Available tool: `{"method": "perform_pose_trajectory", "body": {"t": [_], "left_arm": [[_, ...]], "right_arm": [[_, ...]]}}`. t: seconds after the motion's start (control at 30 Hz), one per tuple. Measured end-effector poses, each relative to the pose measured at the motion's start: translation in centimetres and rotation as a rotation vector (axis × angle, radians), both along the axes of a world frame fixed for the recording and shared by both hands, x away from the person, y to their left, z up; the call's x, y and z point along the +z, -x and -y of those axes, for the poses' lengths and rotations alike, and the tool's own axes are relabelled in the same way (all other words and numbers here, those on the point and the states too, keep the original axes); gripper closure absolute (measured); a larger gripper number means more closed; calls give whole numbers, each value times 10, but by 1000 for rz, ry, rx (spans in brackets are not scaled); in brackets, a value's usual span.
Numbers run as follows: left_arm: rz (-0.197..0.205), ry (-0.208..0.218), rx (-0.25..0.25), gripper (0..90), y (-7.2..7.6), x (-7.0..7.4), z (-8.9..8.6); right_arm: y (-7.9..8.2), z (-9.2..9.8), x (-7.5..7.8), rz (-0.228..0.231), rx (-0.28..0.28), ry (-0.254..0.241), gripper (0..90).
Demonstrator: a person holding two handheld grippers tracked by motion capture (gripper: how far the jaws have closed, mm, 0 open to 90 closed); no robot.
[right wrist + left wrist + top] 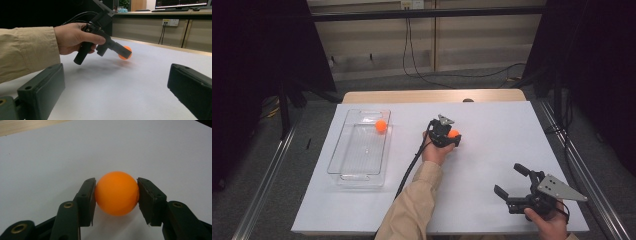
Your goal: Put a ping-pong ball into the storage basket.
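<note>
A: My left gripper (116, 195) clamps the orange ball (116, 193) across its middle, on the white table (50, 157).
B: Light, smooth, probably slippery. The right gripper (512, 180) idles wide open.

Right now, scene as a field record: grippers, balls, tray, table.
left gripper: shut on ball, near table middle
held ball: orange, both pads pressing its sides; looks just above the table in the right gripper view
right gripper: open, nothing between the jaws, near right corner
tray: clear plastic, left side of table
tray ball: orange, at the tray's far end
table: white top, wooden strip along far edge
left hand: beige sleeve, holding the left gripper's handle
</note>
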State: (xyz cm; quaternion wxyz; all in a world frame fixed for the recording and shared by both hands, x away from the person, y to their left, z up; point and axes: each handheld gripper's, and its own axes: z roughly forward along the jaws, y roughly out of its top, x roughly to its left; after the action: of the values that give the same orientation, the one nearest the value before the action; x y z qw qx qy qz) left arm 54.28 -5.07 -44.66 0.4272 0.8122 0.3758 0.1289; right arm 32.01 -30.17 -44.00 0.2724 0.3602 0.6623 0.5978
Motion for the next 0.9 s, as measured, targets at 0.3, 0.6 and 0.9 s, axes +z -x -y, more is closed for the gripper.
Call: {"method": "perform_pose_trajectory", "body": {"t": [0.3,0.6,0.9], "left_arm": [[-20,23,-6,510,6,2,-6],[-39,23,-14,510,10,4,-11],[-42,24,-24,511,16,9,-16]], "right_arm": [[0,-1,0,0,-2,1,7],[0,-2,0,-3,-4,-5,7],[0,-2,-1,0,3,11,7]]}}
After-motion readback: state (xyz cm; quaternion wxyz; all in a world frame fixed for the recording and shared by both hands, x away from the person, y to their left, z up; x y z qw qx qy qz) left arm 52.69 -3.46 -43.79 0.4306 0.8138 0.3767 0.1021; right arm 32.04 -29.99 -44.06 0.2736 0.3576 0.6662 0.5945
